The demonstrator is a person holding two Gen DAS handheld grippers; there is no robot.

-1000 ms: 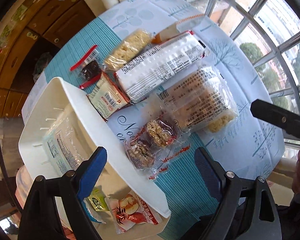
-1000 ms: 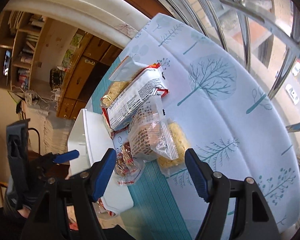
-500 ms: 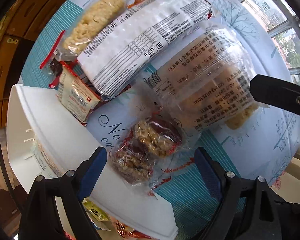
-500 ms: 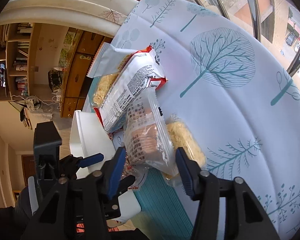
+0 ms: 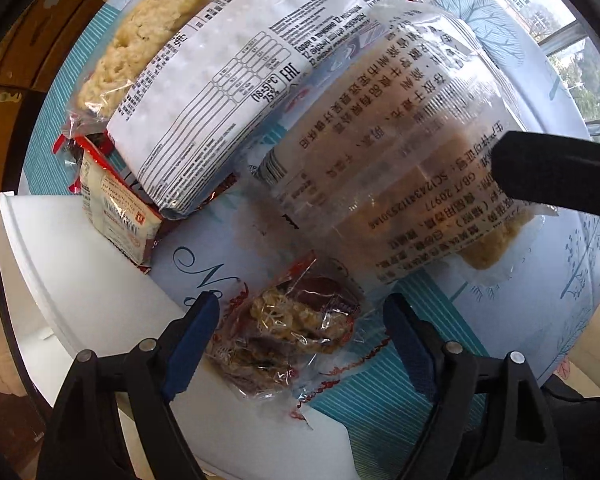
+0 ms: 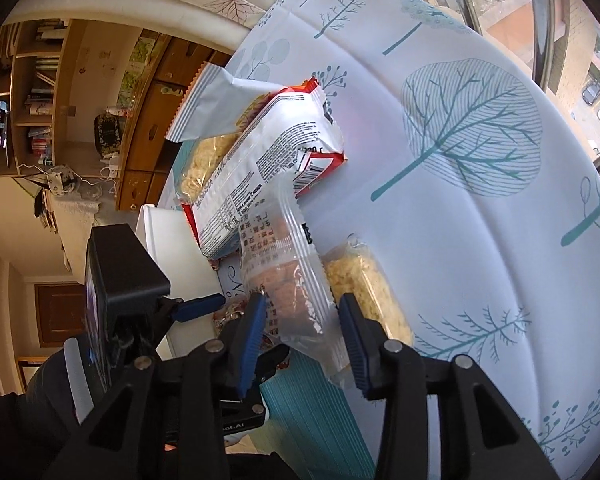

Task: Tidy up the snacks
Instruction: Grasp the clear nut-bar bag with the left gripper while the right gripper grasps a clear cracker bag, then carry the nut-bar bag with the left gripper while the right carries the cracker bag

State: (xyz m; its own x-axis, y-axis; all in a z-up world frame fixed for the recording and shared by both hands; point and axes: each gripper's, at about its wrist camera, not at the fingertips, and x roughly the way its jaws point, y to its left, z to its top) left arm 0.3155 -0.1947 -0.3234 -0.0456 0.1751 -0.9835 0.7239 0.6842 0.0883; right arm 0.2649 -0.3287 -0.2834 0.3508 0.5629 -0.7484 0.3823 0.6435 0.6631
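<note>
My left gripper (image 5: 304,336) is open, its blue fingers straddling a clear red-printed pack of nut clusters (image 5: 296,328) that lies partly on the rim of a white bin (image 5: 80,280). My right gripper (image 6: 302,328) is open around the near end of a clear bag of brown biscuits (image 6: 284,276), which also shows in the left wrist view (image 5: 400,168); I cannot tell whether the fingers touch it. A long white biscuit pack (image 5: 228,84) and two puffed-rice bars (image 5: 140,40) (image 6: 364,288) lie beside it.
The round table (image 6: 480,160) has a tree-print cloth and ends near a window at the right. A small red-and-white packet (image 5: 116,208) leans at the bin's rim. A striped white packet (image 6: 220,108) lies at the far side. Wooden drawers and shelves stand beyond.
Both grippers have moved forward and down. The left one now straddles the nut-cluster pack. The right one's jaws have narrowed and closed in around the end of the biscuit bag.
</note>
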